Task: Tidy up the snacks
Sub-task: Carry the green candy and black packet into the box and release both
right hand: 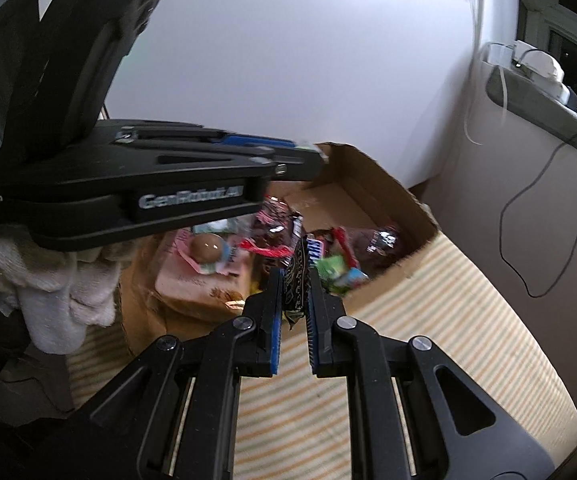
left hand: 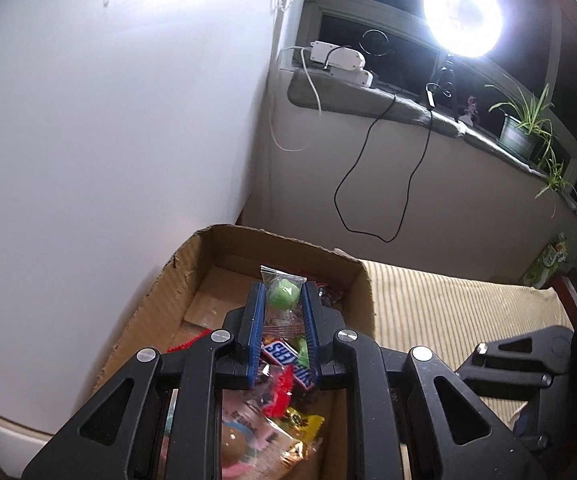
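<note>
Slippage is risked: a green candy packet (left hand: 283, 294) is pinched by the left gripper (left hand: 283, 300), a dark wrapper (right hand: 296, 280) by the fully closed right gripper (right hand: 294, 280), both above the cardboard box (left hand: 362, 280).

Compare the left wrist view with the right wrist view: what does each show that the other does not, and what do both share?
Only the left wrist view shows the bright ring light, the potted plant on the sill, and the left gripper shut on a clear packet with a green sweet.

Only the right wrist view shows the right gripper shut on a dark patterned wrapper, and a white cloth at the left.

Both show the cardboard box of snacks, the striped mat and the hanging black cable.
</note>
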{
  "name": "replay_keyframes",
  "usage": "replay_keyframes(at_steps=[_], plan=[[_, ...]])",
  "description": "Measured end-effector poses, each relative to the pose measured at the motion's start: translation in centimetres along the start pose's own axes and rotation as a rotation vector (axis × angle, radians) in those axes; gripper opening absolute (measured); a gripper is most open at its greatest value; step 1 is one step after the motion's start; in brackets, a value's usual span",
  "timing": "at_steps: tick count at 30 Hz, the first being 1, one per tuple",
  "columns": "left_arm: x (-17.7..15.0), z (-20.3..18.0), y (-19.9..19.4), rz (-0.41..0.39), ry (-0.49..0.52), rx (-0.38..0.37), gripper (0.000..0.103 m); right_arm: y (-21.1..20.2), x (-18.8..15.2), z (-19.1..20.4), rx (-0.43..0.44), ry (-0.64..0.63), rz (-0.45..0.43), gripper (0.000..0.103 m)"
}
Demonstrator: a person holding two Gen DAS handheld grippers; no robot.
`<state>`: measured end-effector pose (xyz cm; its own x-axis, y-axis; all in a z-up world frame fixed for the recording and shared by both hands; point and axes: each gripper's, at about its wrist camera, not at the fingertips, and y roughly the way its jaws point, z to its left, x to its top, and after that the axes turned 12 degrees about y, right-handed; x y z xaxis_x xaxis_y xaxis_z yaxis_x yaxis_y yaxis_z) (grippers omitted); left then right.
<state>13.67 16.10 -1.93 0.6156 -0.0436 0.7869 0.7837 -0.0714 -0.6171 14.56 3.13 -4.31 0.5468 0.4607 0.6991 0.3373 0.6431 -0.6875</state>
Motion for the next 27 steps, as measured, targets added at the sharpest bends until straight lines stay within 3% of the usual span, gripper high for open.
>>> replay_keyframes(at_steps=[15,25,27], plan=[[0.3,1.2,0.9,0.016,-0.015,0.026,0.017,3.0,0.1,1.4,0.039,-0.025,0.046,0.011],[0.4,1.6,1.5,0.028,-0.028,0.047,0.018,4.0,0.6,0.2,0.052,-0.005,0.058,0.011],[0.4,1.7,1.5,0.029,-0.029,0.052,0.027,4.1,0.6,0.1,0.048,-0.008,0.058,0.014]])
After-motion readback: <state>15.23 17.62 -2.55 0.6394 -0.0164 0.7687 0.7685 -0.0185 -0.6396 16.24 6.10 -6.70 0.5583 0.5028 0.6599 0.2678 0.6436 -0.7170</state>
